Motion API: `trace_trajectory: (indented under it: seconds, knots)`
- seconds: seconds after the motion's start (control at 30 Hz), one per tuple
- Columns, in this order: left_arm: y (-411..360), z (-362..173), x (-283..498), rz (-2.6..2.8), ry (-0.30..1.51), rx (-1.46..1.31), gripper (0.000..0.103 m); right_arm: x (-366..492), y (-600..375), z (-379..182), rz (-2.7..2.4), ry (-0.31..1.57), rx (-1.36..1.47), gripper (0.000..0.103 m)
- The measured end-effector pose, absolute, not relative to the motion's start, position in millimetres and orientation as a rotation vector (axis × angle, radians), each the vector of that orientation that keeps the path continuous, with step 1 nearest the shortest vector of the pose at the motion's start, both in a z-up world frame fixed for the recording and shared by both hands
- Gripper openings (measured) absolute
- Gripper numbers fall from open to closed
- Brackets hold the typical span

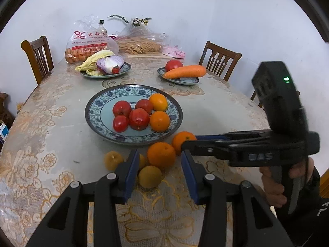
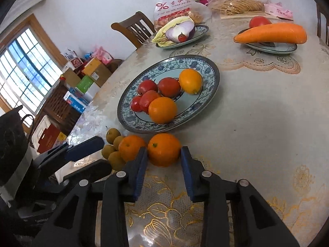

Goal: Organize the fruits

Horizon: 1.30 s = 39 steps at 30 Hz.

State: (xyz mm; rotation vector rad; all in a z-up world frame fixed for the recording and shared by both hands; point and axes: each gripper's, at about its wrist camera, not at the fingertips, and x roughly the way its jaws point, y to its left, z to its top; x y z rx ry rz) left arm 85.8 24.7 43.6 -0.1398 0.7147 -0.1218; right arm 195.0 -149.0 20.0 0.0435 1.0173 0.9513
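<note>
A blue patterned fruit plate (image 1: 93, 107) (image 2: 207, 65) at the table's middle holds several red fruits (image 1: 138, 119) and two oranges (image 1: 159, 121). In front of it on the cloth lie two oranges and several small yellow-brown fruits (image 1: 149, 176) (image 2: 115, 159). My right gripper (image 2: 163, 156) (image 1: 186, 146) has its pads on both sides of the right orange (image 2: 163, 149) (image 1: 182, 139), which rests on the table. My left gripper (image 1: 160, 164) is open, its fingers standing either side of the other orange (image 1: 161, 154) (image 2: 131, 147) and a yellow fruit.
A plate (image 1: 123, 71) with cabbage, half an onion and a small tomato stands far left. A plate (image 1: 185, 80) with a carrot and a tomato stands far right. Bags of food (image 1: 86, 43) and a bottle lie at the table's back. Wooden chairs (image 1: 38, 55) stand around.
</note>
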Motion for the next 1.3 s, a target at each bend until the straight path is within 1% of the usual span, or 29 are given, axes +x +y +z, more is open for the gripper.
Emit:
trace_trajectory:
  seconds: [0.13, 0.27, 0.5, 0.63, 1.0, 1.3]
  knots:
    - [23.2, 40.3, 97.7, -0.121, 0.743, -0.128, 0.045, 197.9, -163.7, 34.1, 0.966, 0.974, 0.114, 0.033]
    - [20.8, 38.4, 104.2, -0.123, 0.760, -0.112, 0.045, 210.3, -162.3, 45.0, 0.899, 0.912, 0.099, 0.033]
    - [11.0, 35.0, 110.6, -0.099, 0.769, -0.047, 0.044, 230.5, -149.7, 39.2, 0.881, 0.937, 0.092, 0.033]
    - [8.9, 33.4, 111.6, -0.101, 0.773, -0.038, 0.034, 233.6, -146.8, 39.0, 0.881, 0.935, 0.089, 0.033]
    - [9.8, 37.6, 107.1, -0.146, 0.751, -0.059, 0.033, 236.3, -141.3, 36.4, 0.870, 0.944, 0.066, 0.034]
    - [12.4, 68.1, 107.5, -0.169, 0.663, -0.103, 0.033, 238.5, -142.9, 35.1, 0.879, 0.948, 0.079, 0.034]
